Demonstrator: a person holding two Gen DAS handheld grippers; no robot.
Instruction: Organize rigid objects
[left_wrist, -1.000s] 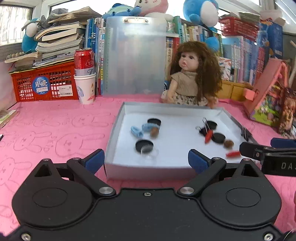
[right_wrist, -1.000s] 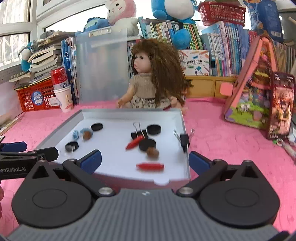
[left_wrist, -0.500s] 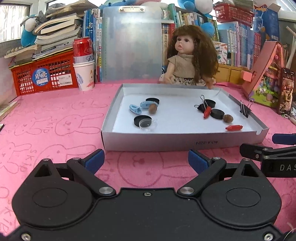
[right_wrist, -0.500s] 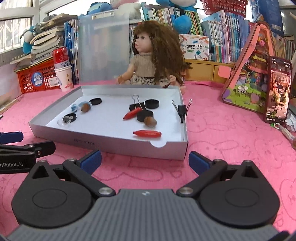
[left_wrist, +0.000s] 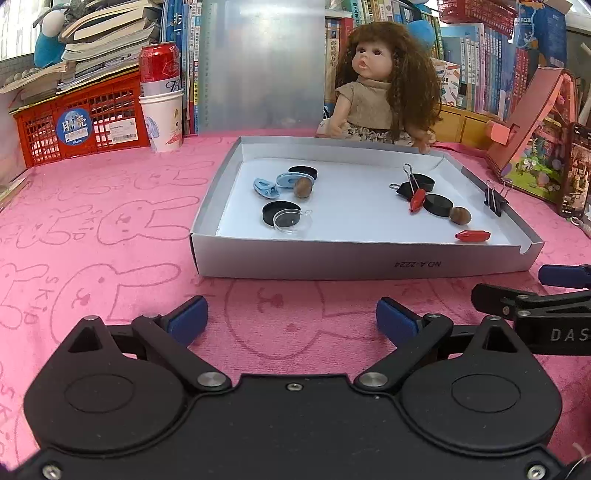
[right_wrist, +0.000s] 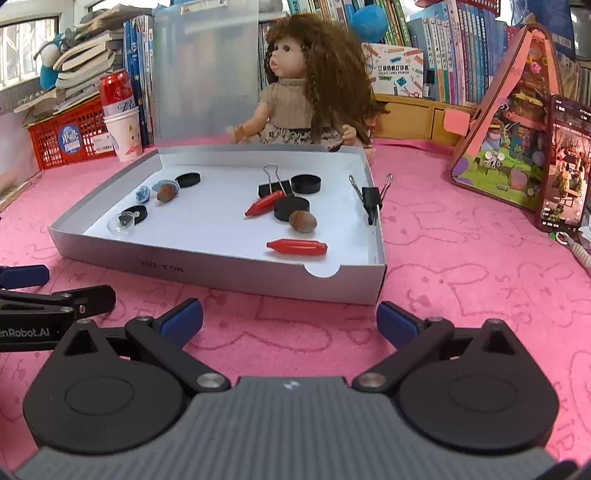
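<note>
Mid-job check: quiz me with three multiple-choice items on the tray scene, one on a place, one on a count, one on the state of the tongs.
1. Where is the lone black binder clip?
A. clipped on the tray's right wall
B. lying on the pink cloth
C. under the doll

2. How many red pen-cap-like pieces lie in the tray?
A. one
B. two
C. four

3. What state are the left tongs and right tongs in?
A. both shut on a nut
B. both open and empty
C. left shut, right open

Answers:
1 A, the clip straddles the right wall with its wire handles up.
2 B, one red piece lies near the front wall and another red piece leans by the black discs.
3 B, each view shows blue pads wide apart over bare pink cloth.
</note>
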